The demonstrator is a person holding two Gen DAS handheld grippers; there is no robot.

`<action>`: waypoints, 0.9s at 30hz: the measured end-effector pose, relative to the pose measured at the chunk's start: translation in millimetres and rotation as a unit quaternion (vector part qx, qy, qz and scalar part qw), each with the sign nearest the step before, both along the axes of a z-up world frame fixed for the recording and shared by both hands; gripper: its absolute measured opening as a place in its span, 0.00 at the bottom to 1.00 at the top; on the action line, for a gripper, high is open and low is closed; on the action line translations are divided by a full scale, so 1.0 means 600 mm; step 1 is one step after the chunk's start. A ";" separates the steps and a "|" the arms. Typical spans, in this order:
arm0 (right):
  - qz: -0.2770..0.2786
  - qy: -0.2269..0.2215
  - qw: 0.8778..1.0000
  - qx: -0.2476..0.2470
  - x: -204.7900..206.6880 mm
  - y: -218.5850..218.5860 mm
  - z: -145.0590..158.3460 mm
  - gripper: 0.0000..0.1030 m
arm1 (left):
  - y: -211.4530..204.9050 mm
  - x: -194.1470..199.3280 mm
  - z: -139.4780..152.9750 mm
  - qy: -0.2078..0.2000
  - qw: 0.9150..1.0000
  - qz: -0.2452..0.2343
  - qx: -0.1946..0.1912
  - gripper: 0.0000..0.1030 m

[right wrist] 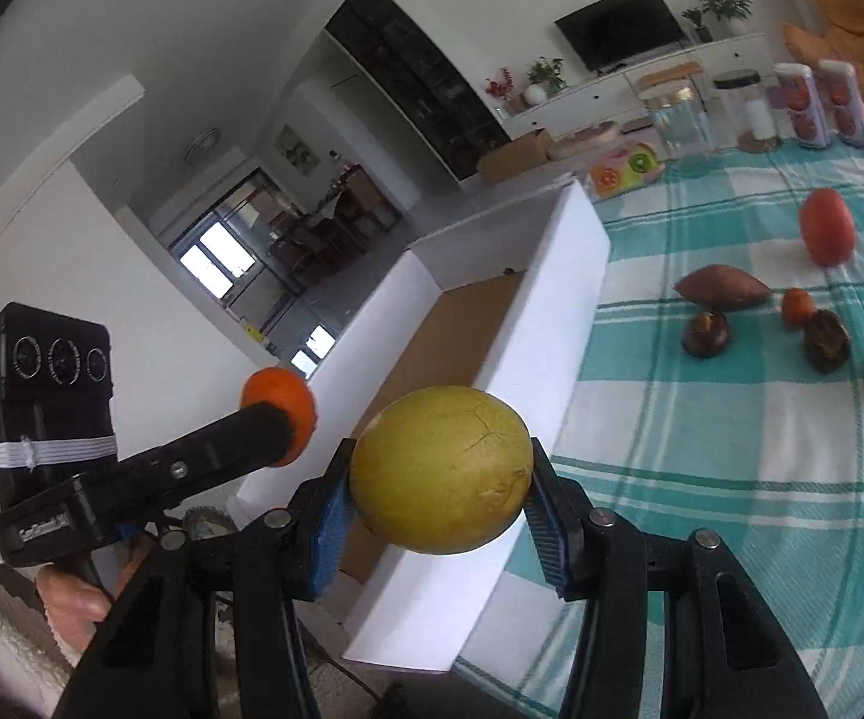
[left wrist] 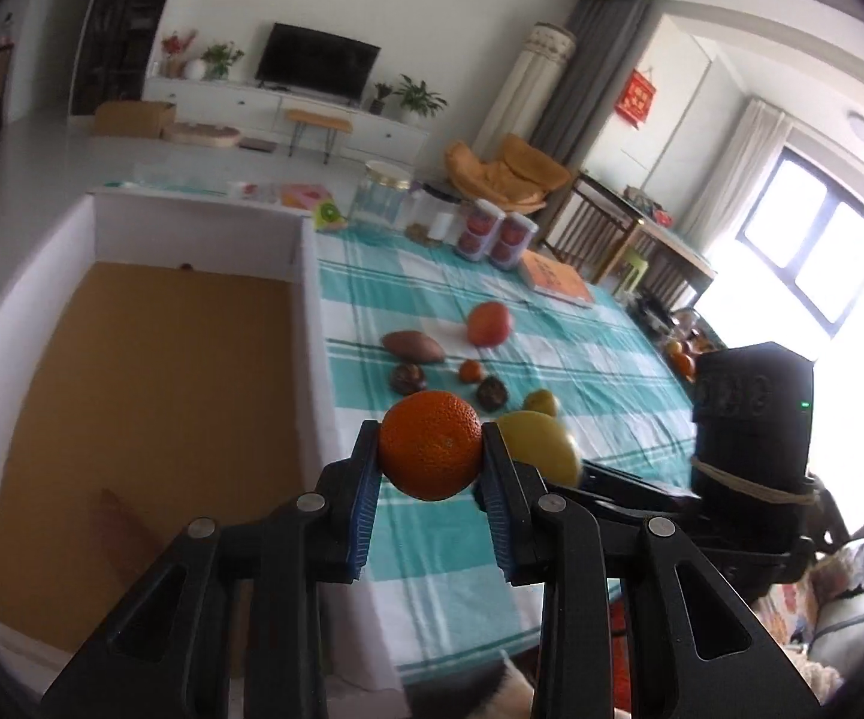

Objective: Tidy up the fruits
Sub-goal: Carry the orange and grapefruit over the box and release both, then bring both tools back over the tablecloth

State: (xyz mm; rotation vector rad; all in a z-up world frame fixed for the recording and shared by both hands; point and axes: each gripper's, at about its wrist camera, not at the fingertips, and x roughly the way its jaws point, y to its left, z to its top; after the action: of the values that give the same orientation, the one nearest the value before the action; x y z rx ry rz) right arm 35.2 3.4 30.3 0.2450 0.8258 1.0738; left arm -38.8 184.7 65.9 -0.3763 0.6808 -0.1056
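My left gripper [left wrist: 431, 455] is shut on an orange [left wrist: 430, 444] and holds it above the table beside the white box [left wrist: 311, 323]. My right gripper [right wrist: 441, 479] is shut on a large yellow fruit [right wrist: 441, 470], held over the box's right wall [right wrist: 552, 311]. The yellow fruit also shows in the left wrist view [left wrist: 543, 446], just right of the orange. On the checked cloth lie a red mango [left wrist: 489, 323], a sweet potato [left wrist: 413, 346], a small tangerine [left wrist: 471, 370], two dark brown fruits [left wrist: 407, 378] [left wrist: 492, 390] and a small yellow fruit [left wrist: 541, 402].
The box has a brown cardboard floor [left wrist: 150, 419]. Jars [left wrist: 379, 201], two cans [left wrist: 495, 233] and an orange book [left wrist: 555, 278] stand at the table's far end. The table's right edge [left wrist: 665, 371] drops off toward chairs.
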 end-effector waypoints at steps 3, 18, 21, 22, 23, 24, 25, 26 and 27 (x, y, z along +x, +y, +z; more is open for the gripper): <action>0.054 -0.019 0.998 -0.033 -0.024 0.088 0.014 0.51 | 0.078 -0.007 -0.027 0.031 0.996 0.084 0.022 0.31; 0.093 -0.091 0.979 -0.155 -0.070 0.218 -0.055 0.68 | 0.156 -0.014 -0.132 0.106 0.961 0.241 0.083 0.75; 0.046 -0.099 0.985 -0.132 -0.044 0.157 -0.039 0.72 | 0.133 -0.010 -0.114 0.076 0.965 0.233 0.092 0.75; 0.022 -0.108 0.986 -0.124 -0.034 0.128 -0.035 0.78 | 0.123 -0.010 -0.106 0.064 0.968 0.226 0.090 0.75; -0.007 -0.121 0.986 -0.118 -0.028 0.097 -0.030 0.82 | 0.107 -0.007 -0.098 0.051 0.971 0.216 0.087 0.76; -0.044 -0.137 0.983 -0.117 -0.019 0.062 -0.029 0.91 | 0.090 -0.003 -0.090 0.039 0.975 0.202 0.084 0.78; -0.083 -0.149 0.978 -0.122 -0.011 0.027 -0.031 0.96 | 0.070 0.001 -0.082 0.027 0.979 0.183 0.081 0.79; -0.121 -0.153 0.972 -0.131 0.000 -0.010 -0.038 0.98 | 0.044 0.007 -0.074 0.018 0.984 0.160 0.078 0.80; -0.156 -0.148 0.966 -0.146 0.015 -0.046 -0.050 0.99 | 0.013 0.014 -0.068 0.010 0.988 0.131 0.077 0.80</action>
State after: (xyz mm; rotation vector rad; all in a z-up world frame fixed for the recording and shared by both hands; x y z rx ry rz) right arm 44.2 -24.5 0.0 -0.0363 0.6397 0.6618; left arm -30.6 192.2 25.0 -0.3158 0.6494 0.1998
